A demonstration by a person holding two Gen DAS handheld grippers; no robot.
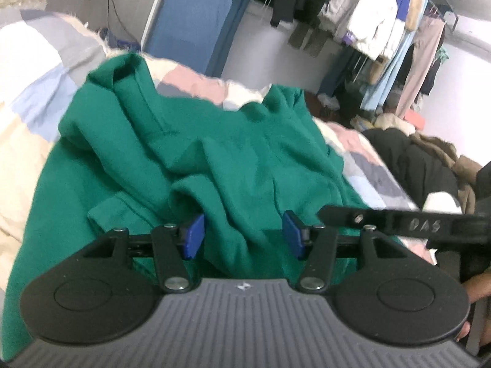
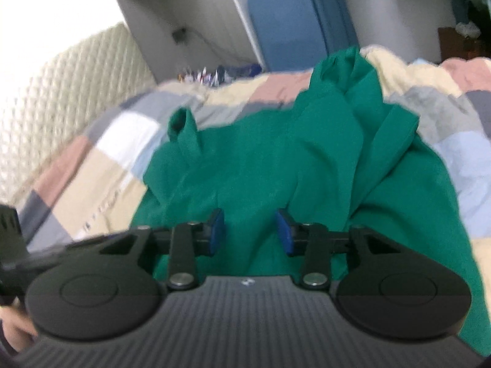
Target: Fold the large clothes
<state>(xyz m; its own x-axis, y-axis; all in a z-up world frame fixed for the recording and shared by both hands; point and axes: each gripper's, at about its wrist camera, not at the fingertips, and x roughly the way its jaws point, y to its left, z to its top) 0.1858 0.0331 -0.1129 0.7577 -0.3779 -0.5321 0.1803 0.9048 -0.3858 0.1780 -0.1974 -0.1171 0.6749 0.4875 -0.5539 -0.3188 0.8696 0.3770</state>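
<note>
Large green fleece-like garment [image 1: 214, 159], thick knit with long sleeves, lies heaped on the bed with the patchwork cover of cream, pink, grey and pale blue squares [image 1: 27, 141]. It sits across the middle of the bed, its near hem running toward my edge and two sleeve ends lifted toward the far edge. One cuffed sleeve [image 2: 181, 128] curls up on the side toward the quilted headboard; the other bunches higher near the far edge.

My left claw [image 1: 244, 236] is spread, blue pads apart, with a ridge of green cloth rising between them; the pads do not seem to press on it. My right claw [image 2: 250, 233] is also parted, a little narrower, with green cloth below and between the pads, not pinched as far as I can tell. Its black arm crosses the right side of the left wrist view.

Handling judgement: soft, limp, no stiffness at all; it will sag and drag wherever unsupported. Moderately heavy for cloth, so a thin pinch may slip. Surface looks matte and grippy, not slick. Nothing fragile.

Where to hold: both claws on one edge, well apart, ideally at the shoulders or the hem corners, taking a full fold of cloth deep between the pads. The heap wants spreading flat first.
</note>
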